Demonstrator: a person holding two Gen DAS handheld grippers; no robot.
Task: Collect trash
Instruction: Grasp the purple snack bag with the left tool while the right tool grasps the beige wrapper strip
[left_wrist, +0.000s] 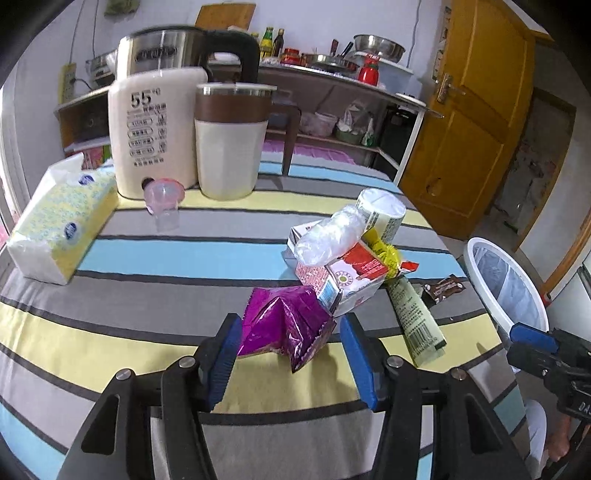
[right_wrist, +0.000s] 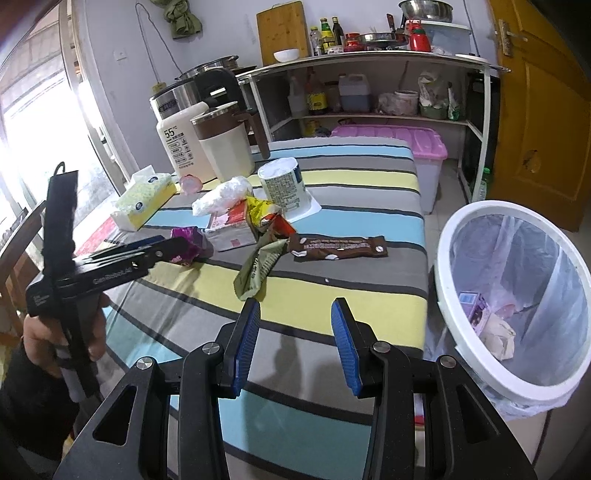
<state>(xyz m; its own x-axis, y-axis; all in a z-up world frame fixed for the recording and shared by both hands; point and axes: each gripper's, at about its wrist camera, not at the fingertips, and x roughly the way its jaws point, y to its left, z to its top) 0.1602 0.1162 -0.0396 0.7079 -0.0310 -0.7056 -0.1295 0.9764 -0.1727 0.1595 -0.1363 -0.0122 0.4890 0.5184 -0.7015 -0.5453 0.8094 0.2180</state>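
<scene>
Your left hand-held gripper (left_wrist: 290, 354) gapes around the purple foil wrapper (left_wrist: 286, 328) on the striped worktop (right_wrist: 332, 302), your right hand-held gripper (right_wrist: 293, 341) gapes empty, white bin (right_wrist: 476, 363) at right.

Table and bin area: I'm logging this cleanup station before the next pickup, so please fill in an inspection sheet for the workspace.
Surface: striped tablecloth, flat.
Job's things: purple foil wrapper, red-and-white carton, clear plastic bag, yellow wrapper, green sachet, brown bar wrapper, white paper cup on its side; lined white bin beside the table, some trash already inside.
Clutter: tissue pack, cream kettle, lidded mug, pink cap.
Grippers: left tool open, straddling the purple wrapper; right tool open, empty.
Cables: one hanging on the back wall.
Surroundings: kitchen shelf, yellow door.
</scene>
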